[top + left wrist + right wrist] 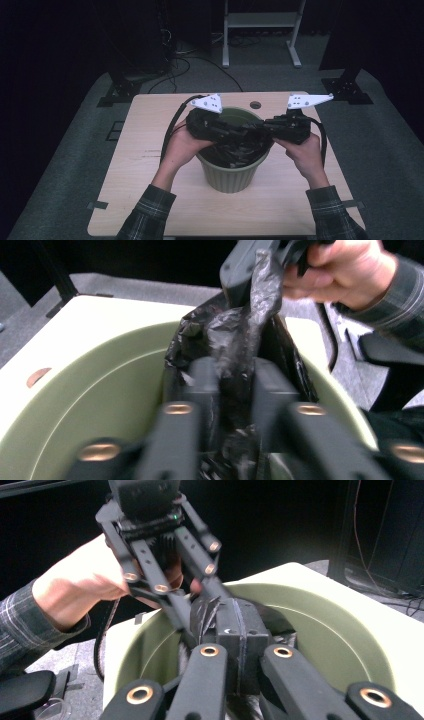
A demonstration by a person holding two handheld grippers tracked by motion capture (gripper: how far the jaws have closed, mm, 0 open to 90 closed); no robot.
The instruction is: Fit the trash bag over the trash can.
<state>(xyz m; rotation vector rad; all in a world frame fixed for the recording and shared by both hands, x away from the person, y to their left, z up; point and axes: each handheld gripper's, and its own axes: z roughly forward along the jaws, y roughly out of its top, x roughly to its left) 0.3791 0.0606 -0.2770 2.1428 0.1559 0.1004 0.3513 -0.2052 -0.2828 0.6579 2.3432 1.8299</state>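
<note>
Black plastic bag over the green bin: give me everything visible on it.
The black plastic bag is thin, glossy, crinkled film, bunched rather than spread. It sits at the mouth of the green ribbed bin on the table, partly hanging inside. The left gripper is shut on a gathered fold of it, and the right gripper is shut on another bunch opposite, so a twisted strip runs between them above the bin. Its full size and its opening cannot be made out.

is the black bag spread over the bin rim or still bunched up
Bunched up: the black bag hangs crumpled between both claws above the green bin, rim bare.
</note>
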